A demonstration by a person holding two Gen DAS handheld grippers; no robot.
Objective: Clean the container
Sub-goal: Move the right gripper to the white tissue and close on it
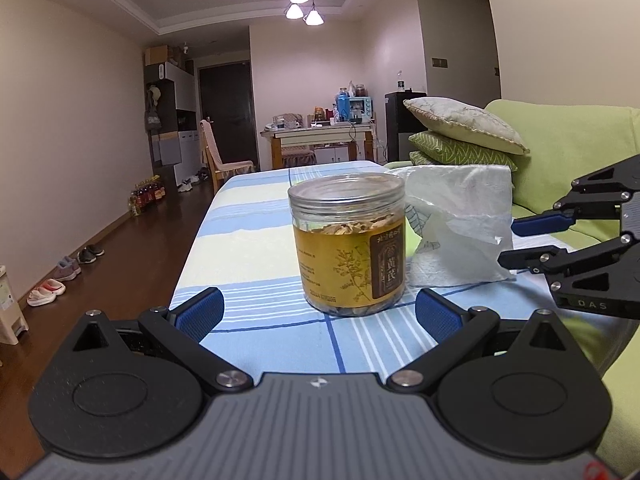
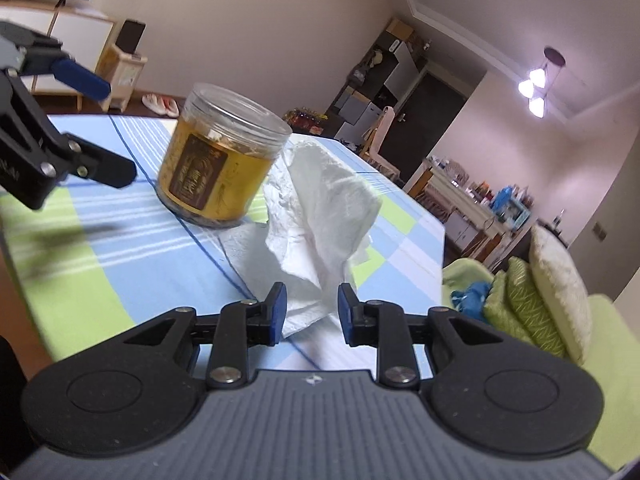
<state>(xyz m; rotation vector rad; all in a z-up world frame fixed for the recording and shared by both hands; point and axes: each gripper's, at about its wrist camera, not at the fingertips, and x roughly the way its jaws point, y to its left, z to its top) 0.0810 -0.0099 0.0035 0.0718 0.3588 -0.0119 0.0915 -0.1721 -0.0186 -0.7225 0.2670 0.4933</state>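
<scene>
**Jar standing free, right gripper on the paper towel**

Clear plastic jar (image 1: pixel 347 245) with a yellow label and dried herb slices inside is standing upright on the striped tablecloth (image 1: pixel 248 248), roughly mid-width of the table, nearer the end the left wrist camera is facing from. Lid is on.

Left gripper (image 1: pixel 320 314) is sitting low at the near edge of the table, fingers spread wide, blue pads (image 1: pixel 202 312) either side of the jar's base line but well short of it, touching nothing. In the right wrist view the same gripper (image 2: pixel 108 130) is showing at the left, jaws apart, close to the jar (image 2: pixel 224 156) but not on it.

White paper towel (image 2: pixel 316 216) is lying crumpled just beside the jar, on the sofa side, part flat on the cloth and part rising up. Right gripper (image 2: pixel 312 312) is closing in around the towel's lower corner: the fingers are narrowly apart with the towel between them. Pads look like they're barely touching it, but I can't tell if it's a real pinch.

In the left wrist view the right gripper (image 1: pixel 508 242) is coming in from the right edge, tips at the towel (image 1: pixel 460 220).

Green sofa (image 1: pixel 568 148) with stacked cushions (image 1: pixel 464 136) is running along the table's far side.
</scene>
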